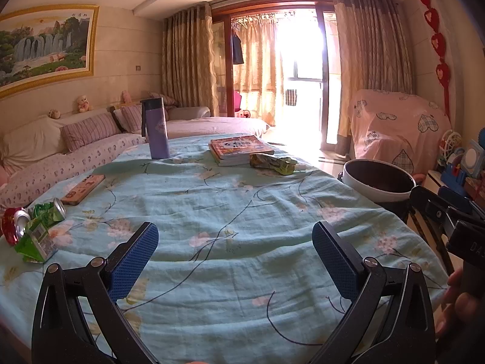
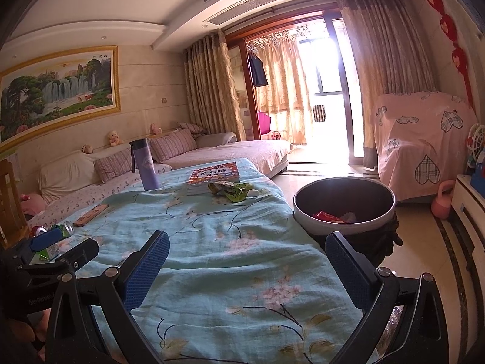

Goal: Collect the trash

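On a table under a light blue flowered cloth (image 1: 230, 200) lies trash. A crushed red can (image 1: 12, 224), a crushed green can (image 1: 50, 210) and a green carton (image 1: 35, 244) sit at the left edge. A green snack wrapper (image 1: 272, 163) (image 2: 233, 191) rests by the books. A round bin (image 2: 344, 204) (image 1: 377, 180) stands off the table's right side with a red wrapper (image 2: 329, 217) inside. My left gripper (image 1: 235, 253) is open above the cloth, holding nothing. My right gripper (image 2: 247, 268) is open too, over the table's right edge, near the bin.
A purple bottle (image 1: 157, 129) (image 2: 145, 163), stacked books (image 1: 238, 150) (image 2: 213, 176) and a wooden board (image 1: 83, 188) (image 2: 91, 210) are also on the table. A sofa (image 1: 75, 148) runs behind, a pink-covered piece of furniture (image 2: 421, 142) stands right, and a wooden chair (image 2: 10, 203) stands left.
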Demonstrator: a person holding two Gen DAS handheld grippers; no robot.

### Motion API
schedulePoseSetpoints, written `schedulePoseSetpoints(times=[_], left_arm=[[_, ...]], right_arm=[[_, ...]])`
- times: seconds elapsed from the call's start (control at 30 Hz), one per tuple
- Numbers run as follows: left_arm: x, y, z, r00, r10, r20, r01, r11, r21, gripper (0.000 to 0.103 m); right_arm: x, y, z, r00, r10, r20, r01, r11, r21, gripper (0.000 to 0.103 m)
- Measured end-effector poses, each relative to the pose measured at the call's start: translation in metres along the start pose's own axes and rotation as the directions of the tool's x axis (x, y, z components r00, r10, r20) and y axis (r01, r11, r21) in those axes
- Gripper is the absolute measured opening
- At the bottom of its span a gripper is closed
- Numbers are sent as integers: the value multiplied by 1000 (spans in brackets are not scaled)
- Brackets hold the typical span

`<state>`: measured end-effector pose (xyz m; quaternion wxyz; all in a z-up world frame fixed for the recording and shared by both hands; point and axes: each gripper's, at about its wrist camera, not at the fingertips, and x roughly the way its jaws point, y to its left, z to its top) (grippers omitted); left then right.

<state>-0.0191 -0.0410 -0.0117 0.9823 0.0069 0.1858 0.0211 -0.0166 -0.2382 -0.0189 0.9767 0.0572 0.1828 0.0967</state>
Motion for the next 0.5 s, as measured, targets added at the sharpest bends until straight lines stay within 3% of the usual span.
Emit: schedulePoseSetpoints(times=[0.5], left_arm=[[7,0,1,999,-33,-24,32,999,-21,103]], right_arm=[[8,-4,-2,999,-1,-44,1,1000,16,103]])
